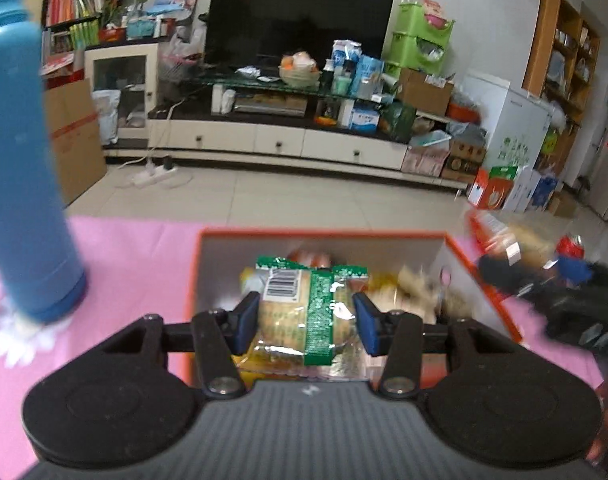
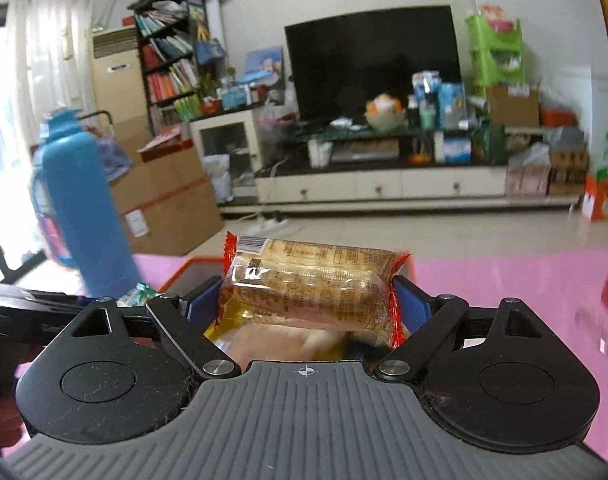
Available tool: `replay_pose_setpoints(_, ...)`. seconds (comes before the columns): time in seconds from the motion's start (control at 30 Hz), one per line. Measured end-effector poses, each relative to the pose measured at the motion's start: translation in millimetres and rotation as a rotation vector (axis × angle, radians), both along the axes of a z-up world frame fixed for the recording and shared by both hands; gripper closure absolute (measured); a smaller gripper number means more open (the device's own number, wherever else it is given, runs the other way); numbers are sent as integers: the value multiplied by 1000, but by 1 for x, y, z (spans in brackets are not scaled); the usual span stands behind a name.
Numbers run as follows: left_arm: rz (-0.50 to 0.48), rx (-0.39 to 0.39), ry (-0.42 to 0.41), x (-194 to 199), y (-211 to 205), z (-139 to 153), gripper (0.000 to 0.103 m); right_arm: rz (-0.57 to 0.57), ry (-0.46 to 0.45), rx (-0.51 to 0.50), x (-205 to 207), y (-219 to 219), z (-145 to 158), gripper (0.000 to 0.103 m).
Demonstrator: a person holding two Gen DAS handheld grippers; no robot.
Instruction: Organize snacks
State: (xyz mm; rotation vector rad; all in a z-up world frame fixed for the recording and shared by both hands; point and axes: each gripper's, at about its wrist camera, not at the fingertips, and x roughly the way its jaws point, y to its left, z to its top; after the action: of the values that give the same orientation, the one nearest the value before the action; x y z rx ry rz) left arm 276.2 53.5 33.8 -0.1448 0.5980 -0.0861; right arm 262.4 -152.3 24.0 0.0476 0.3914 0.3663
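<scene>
Snack packs in both grippers, above the box

Left gripper [image 1: 305, 322]: jaws drawn in narrow on a green-trimmed snack pack [image 1: 304, 312], one blue pad on each long flank. It hangs over the open orange-rimmed box [image 1: 479, 272], which sits on the pink table cover [image 1: 136, 248] and has more snacks loose inside. Barcode faces me, green seam runs down the front.

Right gripper [image 2: 305, 304]: jaws stand fairly wide, yet clamped on a red-ended snack pack [image 2: 309, 288], taken lengthwise, pads at the crimped ends. From this view it rides above other wrappers and the box corner. I cannot tell whether the pads bear on the cake inside or only on film.

Handling, my judgement:
- Both packs look light; weight is no worry.
- Film is glossy, so likely slippery. A pack gripped by its ends may bow or slide out if I swing fast.
- Contents look like soft baked goods, easily crushed. I would not squeeze harder.
- Best hold is across the body, mid-length, as the left has it. The right's end-to-end hold I rate weaker.

Blue flask [image 1: 24, 168] stands upright just left of the box; I would keep the left gripper clear of it, since a tall thing like that should tip readily.
</scene>
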Motion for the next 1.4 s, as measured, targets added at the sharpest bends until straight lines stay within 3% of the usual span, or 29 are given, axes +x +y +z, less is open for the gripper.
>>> replay_pose_setpoints(0.17,32,5,67,54,-3,-29,51,-18,69,-35,67,17,-28,38)
replay_pose_setpoints(0.23,47,28,70,58,-1,-40,30,-15,150,-61,85,23,-46,33)
replay_pose_setpoints(0.33,52,78,52,54,-3,-37,15,9,170,-92,92,31,-64,29)
replay_pose_setpoints(0.47,65,4,-36,36,7,-12,5,3,150,-72,85,32,-53,23)
replay_pose_setpoints(0.63,93,8,-138,5,8,20,2,-24,99,-26,61,16,-33,20)
replay_pose_setpoints(0.8,66,4,-137,-39,0,26,2,-41,130,47,29,-11,-25,20)
replay_pose_setpoints(1.03,62,-29,31,-134,-12,-34,1,-94,242,101,-66,-49,-63,20)
replay_pose_setpoints(1.2,100,-39,147,-190,-31,-76,1,-105,287,57,-135,-50,-86,20)
replay_pose_setpoints(1.4,99,54,182,-222,-53,-93,1,-124,304,12,-180,-48,-100,20)
